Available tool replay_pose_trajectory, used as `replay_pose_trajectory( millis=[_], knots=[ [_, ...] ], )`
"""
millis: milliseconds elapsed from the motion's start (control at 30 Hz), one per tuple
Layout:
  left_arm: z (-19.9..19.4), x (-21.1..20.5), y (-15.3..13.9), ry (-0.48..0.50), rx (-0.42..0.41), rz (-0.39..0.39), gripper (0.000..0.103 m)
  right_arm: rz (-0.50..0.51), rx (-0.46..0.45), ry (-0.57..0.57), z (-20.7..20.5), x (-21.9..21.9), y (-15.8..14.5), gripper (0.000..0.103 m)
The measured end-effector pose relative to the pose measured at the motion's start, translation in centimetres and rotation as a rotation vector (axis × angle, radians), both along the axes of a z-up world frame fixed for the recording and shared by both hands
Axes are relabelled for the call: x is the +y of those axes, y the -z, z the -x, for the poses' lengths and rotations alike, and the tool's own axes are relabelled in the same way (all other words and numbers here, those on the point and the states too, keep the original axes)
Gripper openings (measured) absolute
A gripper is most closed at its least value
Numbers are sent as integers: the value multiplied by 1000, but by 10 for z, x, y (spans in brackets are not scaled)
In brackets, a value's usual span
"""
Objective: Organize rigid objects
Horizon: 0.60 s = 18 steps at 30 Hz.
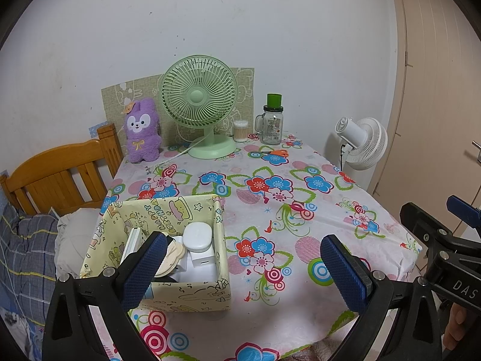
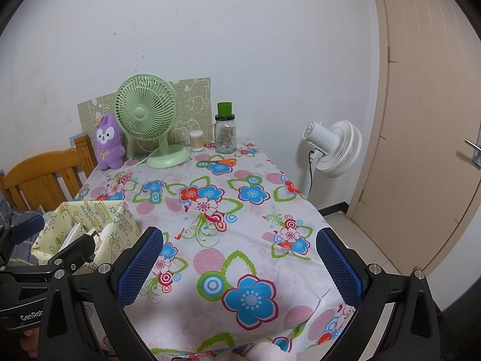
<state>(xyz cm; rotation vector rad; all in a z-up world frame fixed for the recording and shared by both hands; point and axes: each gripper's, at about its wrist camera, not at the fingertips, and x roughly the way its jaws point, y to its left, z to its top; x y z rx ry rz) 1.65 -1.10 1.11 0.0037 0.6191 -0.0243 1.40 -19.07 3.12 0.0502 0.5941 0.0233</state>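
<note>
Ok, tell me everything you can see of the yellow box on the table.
The box is open-topped, covered in pale yellow cartoon-print paper, its rim slightly crumpled. It stands upright on the flowered tablecloth at the table's near left corner, beside the bed. Inside are mostly white things: a rounded case, a small block, round beige pads, a flat white piece against the left wall. Neither gripper touches it.

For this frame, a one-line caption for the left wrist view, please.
Open left gripper hovers by the filled yellow box on a floral tablecloth; green fan behind.
</note>
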Motion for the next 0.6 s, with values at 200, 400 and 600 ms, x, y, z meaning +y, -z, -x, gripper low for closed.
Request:
replay_pose_trajectory(
  millis=[200, 400, 600],
  knots=[
    [0, 0, 0, 0, 0, 0, 103, 0, 0, -1, 0, 0, 0, 103],
    [0, -1, -1, 0, -3, -8, 103, 1, -1, -2, -1, 0, 0, 103],
    [-2, -1, 0, -2, 1, -12, 103, -1, -1, -1, -1, 0, 0, 103]
  ],
)
